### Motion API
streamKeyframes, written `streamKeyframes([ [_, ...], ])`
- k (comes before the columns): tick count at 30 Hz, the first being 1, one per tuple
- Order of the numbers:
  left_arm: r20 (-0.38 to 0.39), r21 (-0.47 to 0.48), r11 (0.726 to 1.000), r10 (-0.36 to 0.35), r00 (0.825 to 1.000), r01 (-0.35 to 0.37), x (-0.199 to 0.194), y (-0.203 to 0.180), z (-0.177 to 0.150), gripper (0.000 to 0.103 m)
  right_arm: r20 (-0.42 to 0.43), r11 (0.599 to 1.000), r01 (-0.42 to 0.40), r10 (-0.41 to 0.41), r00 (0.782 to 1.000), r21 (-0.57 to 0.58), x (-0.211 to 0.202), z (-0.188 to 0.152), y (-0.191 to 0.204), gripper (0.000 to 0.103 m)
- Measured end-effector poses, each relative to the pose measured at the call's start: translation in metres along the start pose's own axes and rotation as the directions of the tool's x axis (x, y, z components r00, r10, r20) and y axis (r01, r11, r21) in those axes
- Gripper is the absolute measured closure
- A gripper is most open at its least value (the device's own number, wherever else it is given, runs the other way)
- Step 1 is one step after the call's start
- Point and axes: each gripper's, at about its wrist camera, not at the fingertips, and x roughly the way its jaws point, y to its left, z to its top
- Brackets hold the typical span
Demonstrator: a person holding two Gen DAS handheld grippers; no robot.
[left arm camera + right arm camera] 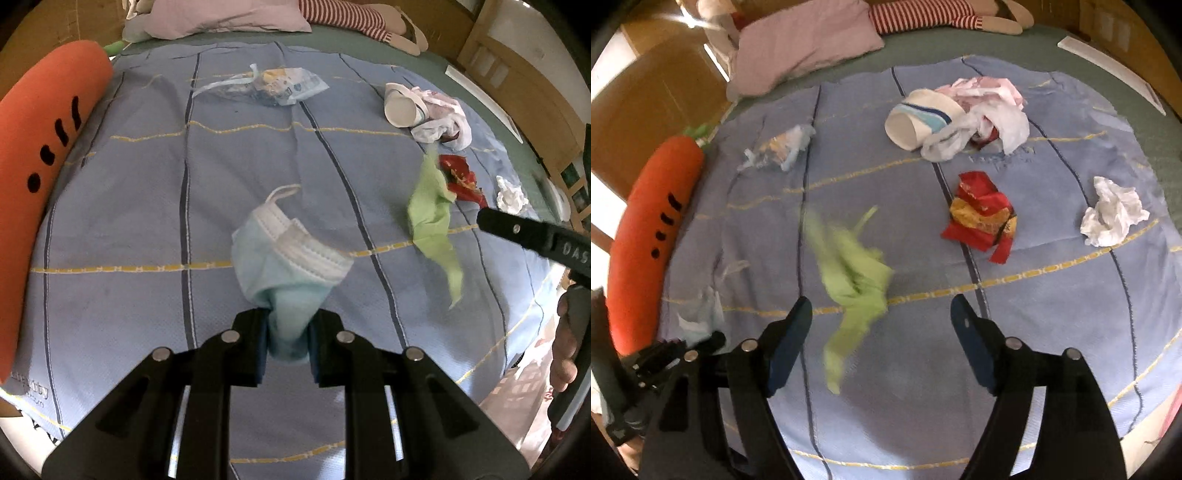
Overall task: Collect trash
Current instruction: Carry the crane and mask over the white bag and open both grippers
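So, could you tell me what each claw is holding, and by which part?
The left claw pinches the face mask by one bunched end. The right claw is open, holding nothing.

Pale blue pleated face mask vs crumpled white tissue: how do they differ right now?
The pale blue pleated face mask is clamped in the shut left gripper; the crumpled white tissue lies untouched on the blue striped blanket. The mask hangs in folds, ear loop showing; the tissue is balled up. Both are soft trash.

Left hand-held gripper [286,339] clamped; right hand-held gripper [881,314] apparently open.
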Motion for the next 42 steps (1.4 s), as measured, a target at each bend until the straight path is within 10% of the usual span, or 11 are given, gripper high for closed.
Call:
streamKeyframes([
  [17,-0.013,-0.103,0.994,0.018,1.0,-0.019,0.0,0.026,0.004,0.084,-0.008,0.946,0.166,-0.175,0.984,-0.277,0.069,0.012,0.056,0.027],
  [24,0.01,-0.09,0.995,0.054,0.998,-0.053,-0.005,0.021,0.002,0.084,-0.08,0.962,0.097,-0.121,0.989,-0.255,0.08,0.011,0.058,0.069],
  [42,0.14,0.014,0.972,0.229,0.963,-0.233,-0.024,0.002,0.002,0.084,-0.013,0.955,0.113,-0.121,0.993,-0.275,0.039,-0.005,0.057,0.071],
])
